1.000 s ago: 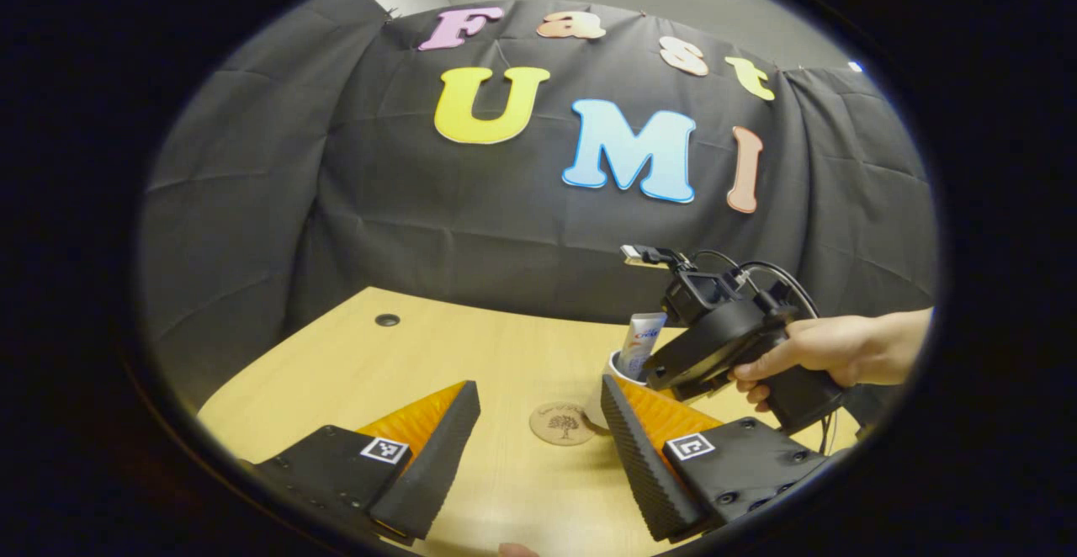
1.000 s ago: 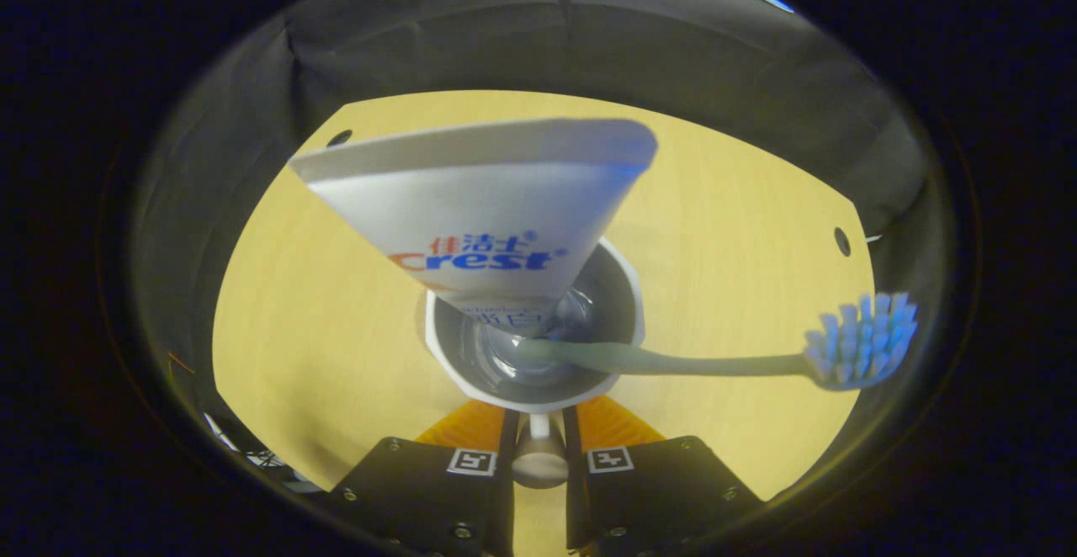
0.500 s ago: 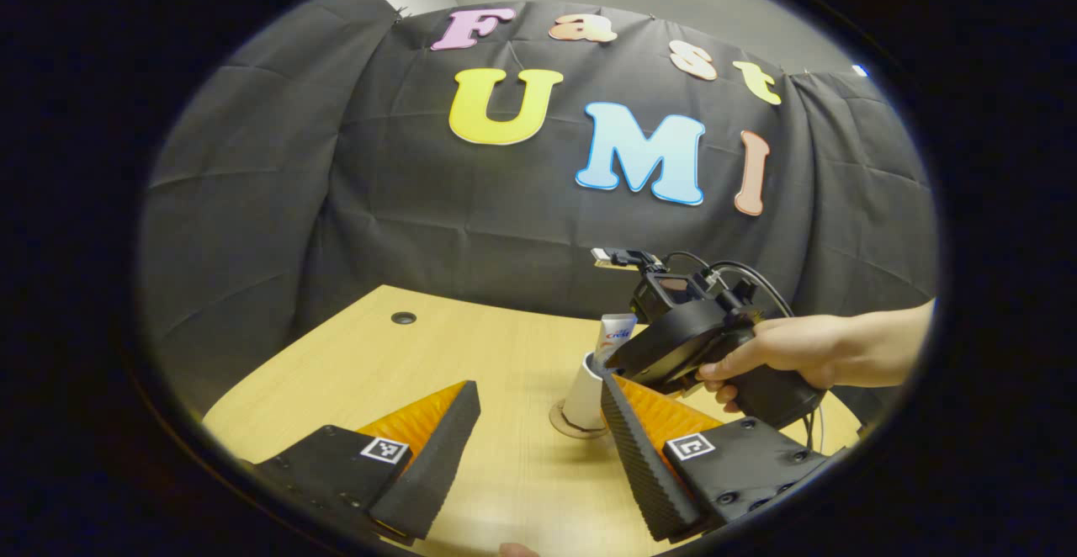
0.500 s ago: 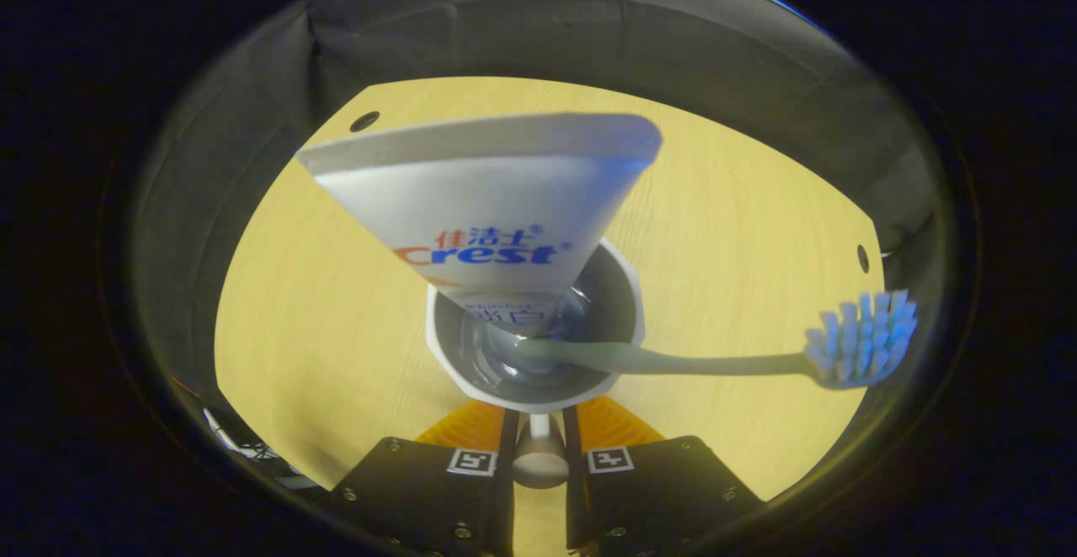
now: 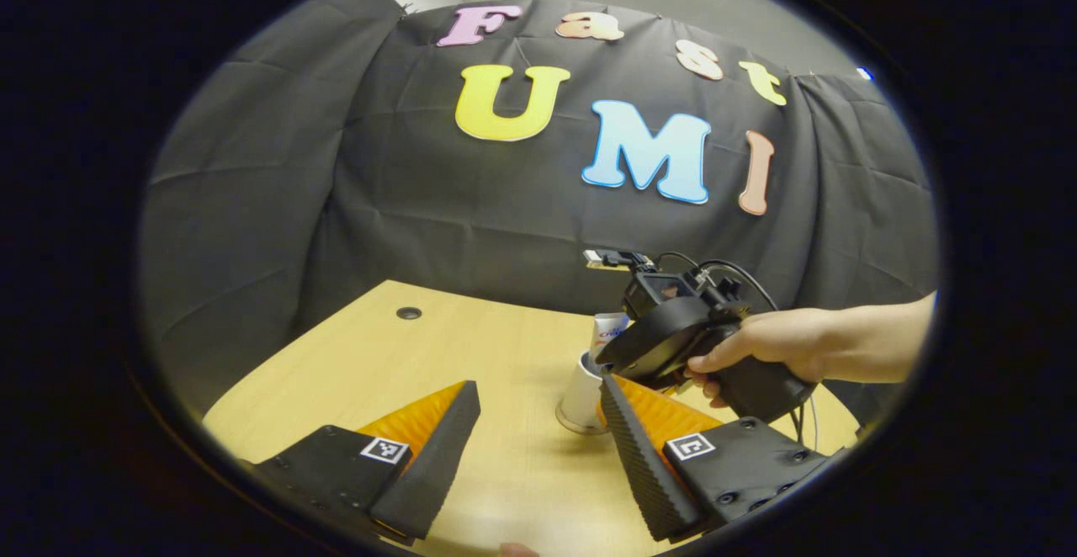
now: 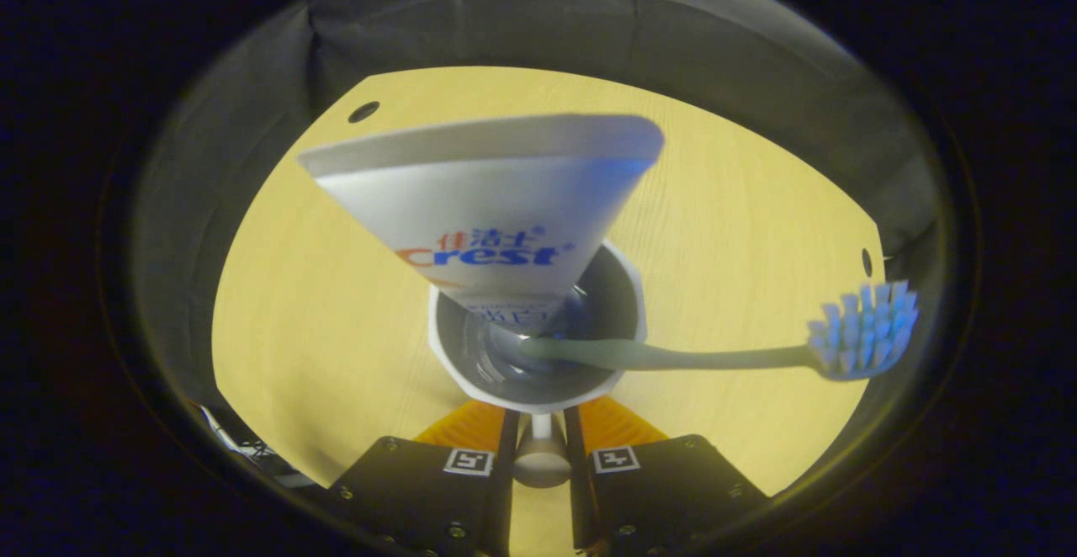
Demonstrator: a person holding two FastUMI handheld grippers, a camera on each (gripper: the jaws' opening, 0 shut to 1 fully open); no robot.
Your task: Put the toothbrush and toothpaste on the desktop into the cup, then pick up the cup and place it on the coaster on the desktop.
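In the right gripper view I look down into the white cup (image 6: 538, 347). The toothpaste tube (image 6: 488, 212) and the toothbrush (image 6: 715, 357) lean out of it, with the bristles to the right. My right gripper (image 6: 538, 452) is shut on the cup's handle. In the left gripper view the cup (image 5: 580, 397) stands on the wooden coaster (image 5: 562, 424), whose edge peeks out under its base. The toothpaste (image 5: 607, 330) sticks up from the cup. A hand (image 5: 774, 347) holds the right gripper over it. My left gripper (image 5: 534, 448) is open and empty, near the table's front.
The wooden table (image 5: 404, 372) has a cable hole (image 5: 409, 313) at the back left, and black cloth walls close it in behind. In the right gripper view, holes (image 6: 363, 111) mark the table's far corners. Cables trail from the right gripper.
My right gripper has carried the cup leftward from beside the coaster onto it and lowered it. The left gripper has stayed open in place.
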